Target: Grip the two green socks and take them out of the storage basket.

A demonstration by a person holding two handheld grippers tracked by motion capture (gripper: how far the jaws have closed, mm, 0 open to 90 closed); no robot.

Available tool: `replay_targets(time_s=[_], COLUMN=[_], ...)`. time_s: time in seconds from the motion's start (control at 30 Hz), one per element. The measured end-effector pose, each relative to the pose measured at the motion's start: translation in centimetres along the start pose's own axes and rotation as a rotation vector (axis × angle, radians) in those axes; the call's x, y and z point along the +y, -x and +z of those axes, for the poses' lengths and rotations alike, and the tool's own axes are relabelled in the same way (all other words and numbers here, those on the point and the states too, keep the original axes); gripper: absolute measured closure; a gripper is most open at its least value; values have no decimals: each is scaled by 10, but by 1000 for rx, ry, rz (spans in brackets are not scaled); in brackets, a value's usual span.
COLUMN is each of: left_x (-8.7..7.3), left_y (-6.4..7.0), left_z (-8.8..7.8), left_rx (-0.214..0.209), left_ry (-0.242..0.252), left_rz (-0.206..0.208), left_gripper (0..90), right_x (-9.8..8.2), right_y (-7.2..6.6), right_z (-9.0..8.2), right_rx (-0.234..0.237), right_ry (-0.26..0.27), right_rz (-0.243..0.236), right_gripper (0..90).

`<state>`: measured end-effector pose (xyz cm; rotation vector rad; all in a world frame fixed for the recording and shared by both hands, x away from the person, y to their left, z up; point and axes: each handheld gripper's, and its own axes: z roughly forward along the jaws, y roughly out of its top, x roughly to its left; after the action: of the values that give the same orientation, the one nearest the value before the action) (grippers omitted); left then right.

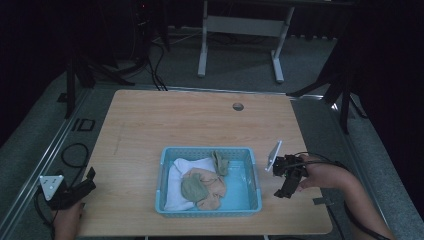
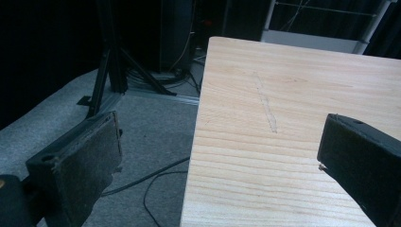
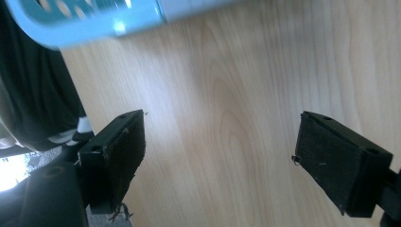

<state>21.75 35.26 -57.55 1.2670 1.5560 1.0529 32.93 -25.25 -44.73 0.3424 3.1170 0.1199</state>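
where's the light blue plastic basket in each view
High view: the light blue plastic basket sits low and centre on the wooden table, holding cloths.
Left gripper view: not in this picture.
Right gripper view: its blurred rim crosses the top left.
Shared landmark: the wooden table, under both claws.

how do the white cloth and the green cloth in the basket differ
The white cloth is larger and spread along the left side of the blue basket; the green cloth is smaller, bunched into a rounded wad. The white one lies underneath, while the green one sits on top, against a peach cloth. Both are crumpled inside the basket.
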Motion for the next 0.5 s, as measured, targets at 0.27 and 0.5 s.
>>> replay_targets(time_s=[0.27,0.5], left_x=[0,0], left_y=[0,-1], left_z=[0,0], left_rx=[-3,-6], left_ry=[-1,-1], left_rz=[-1,-3], left_gripper=[7,7], right_x=[32,59], right_y=[-7,-12], right_z=[-8,-7], right_rx=[5,9], right_ry=[-2,-17], right_rz=[-72,-139], right_gripper=[171,177])
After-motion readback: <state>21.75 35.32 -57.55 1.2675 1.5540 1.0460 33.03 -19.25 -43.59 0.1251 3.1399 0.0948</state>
